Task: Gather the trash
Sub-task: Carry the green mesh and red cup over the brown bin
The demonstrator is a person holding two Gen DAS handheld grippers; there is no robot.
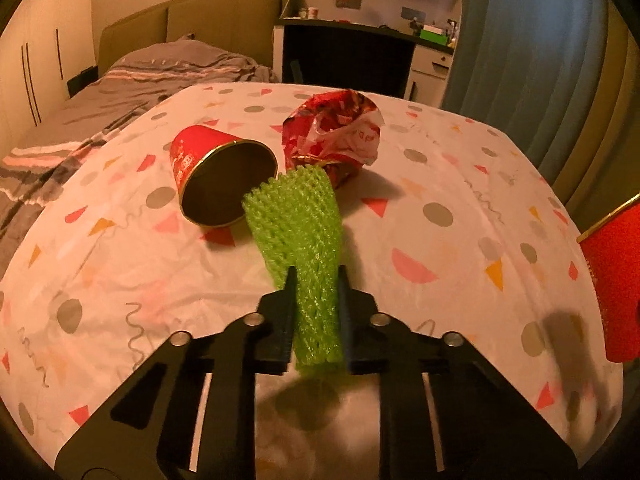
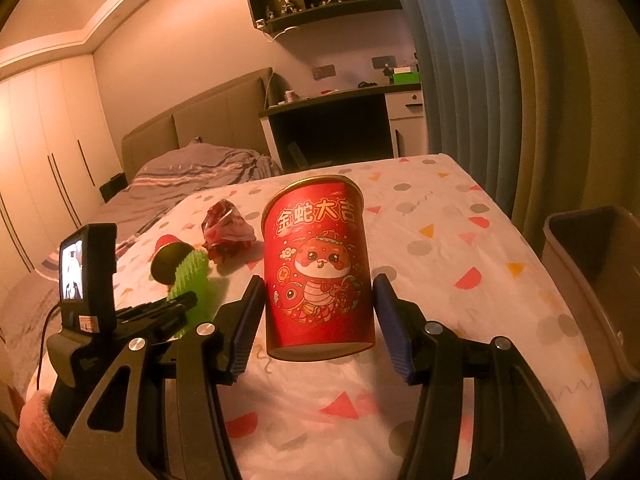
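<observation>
Both pairs of jaws are occupied: our left gripper (image 1: pixel 316 312) is clamped on a green foam net sleeve (image 1: pixel 298 236), and our right gripper (image 2: pixel 320 312) has its fingers wide around a red paper cup (image 2: pixel 318 268), pressed to its sides as far as we can tell.

In the left wrist view the sleeve fills the centre of the frame, its long axis running from between the fingers toward the upper centre, its free end flaring wider and pointing at the other trash. Just beyond that end a second red cup (image 1: pixel 218 176) lies on its side at centre left, its open mouth turned toward us and to the lower right. Right of it, upper centre, sits a crumpled red wrapper (image 1: pixel 334 136). The sleeve's tip overlaps both in the picture; we cannot tell whether it touches them.

In the right wrist view the held cup stands upright in the middle of the frame, axis vertical, its printed snake and gold characters facing us, its base clear of the patterned tablecloth (image 2: pixel 460 264). A grey bin (image 2: pixel 592 280) stands at the right edge beside the table. At lower left we see the left gripper with its small screen (image 2: pixel 72 270), and a bed (image 2: pixel 192 176) lies behind.
</observation>
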